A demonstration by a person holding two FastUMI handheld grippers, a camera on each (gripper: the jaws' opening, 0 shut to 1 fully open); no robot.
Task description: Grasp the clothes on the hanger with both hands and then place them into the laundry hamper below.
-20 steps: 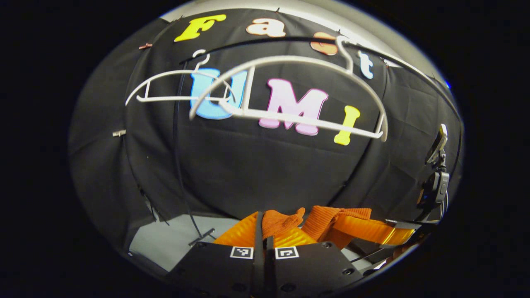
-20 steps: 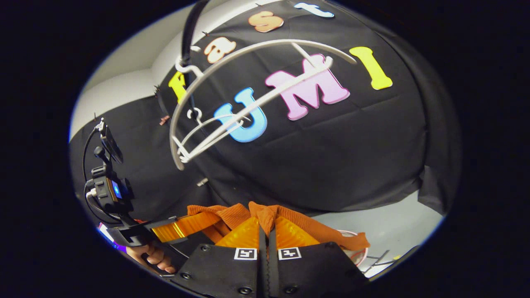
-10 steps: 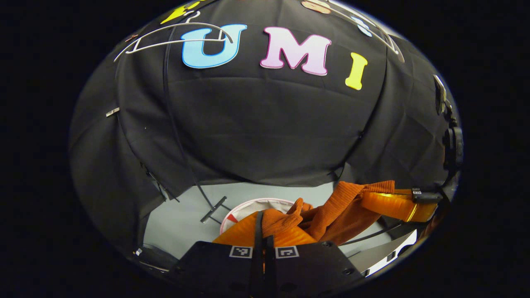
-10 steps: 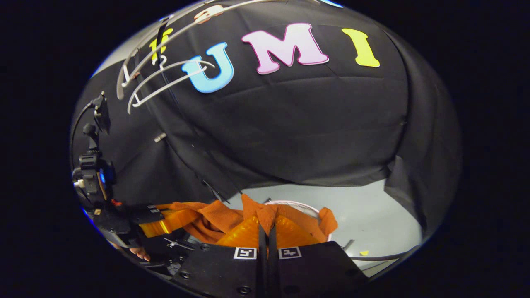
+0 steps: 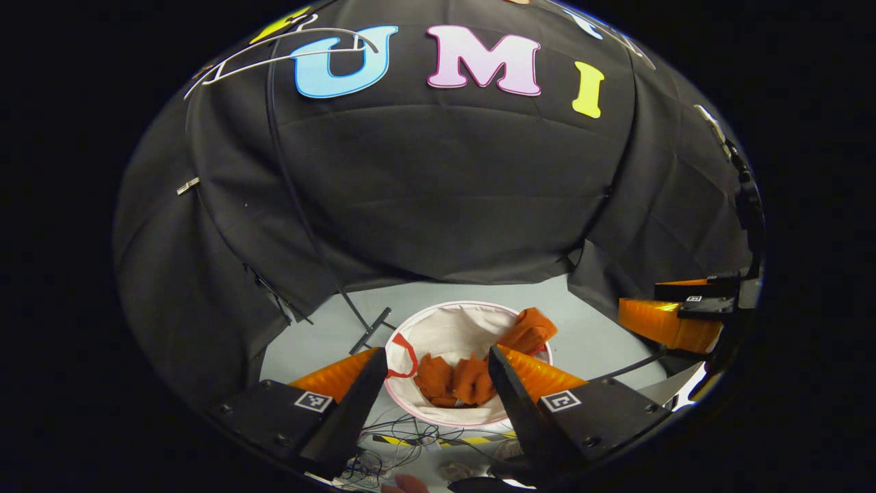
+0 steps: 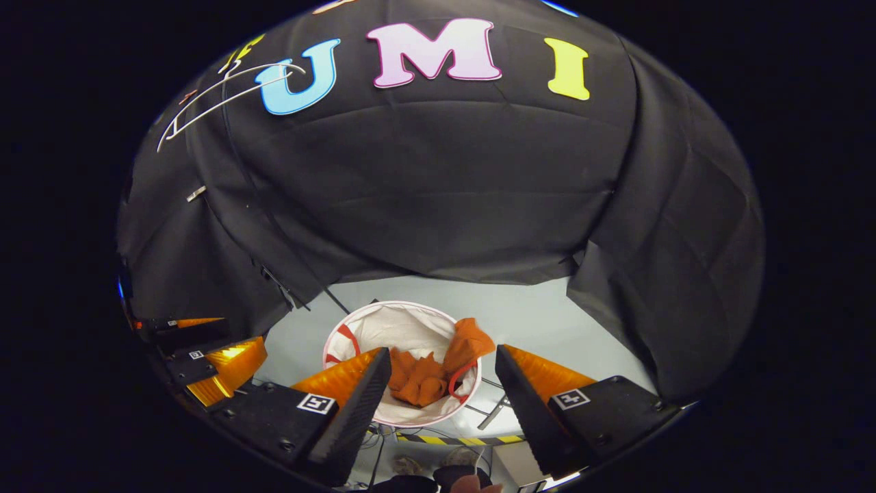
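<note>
in the left gripper view the left tool (image 5: 432, 373) is released, its fingers spread wide at the bottom of the frame with nothing between them. the orange clothes (image 5: 472, 370) lie inside the white laundry hamper (image 5: 452, 325) at lower centre, one fold draped over its far right rim. the right tool (image 6: 441, 373) is likewise released in the right gripper view, above the hamper on the grey floor (image 6: 534, 315). a white hanger (image 5: 274, 55) hangs bare at the upper left of the frame.
</note>
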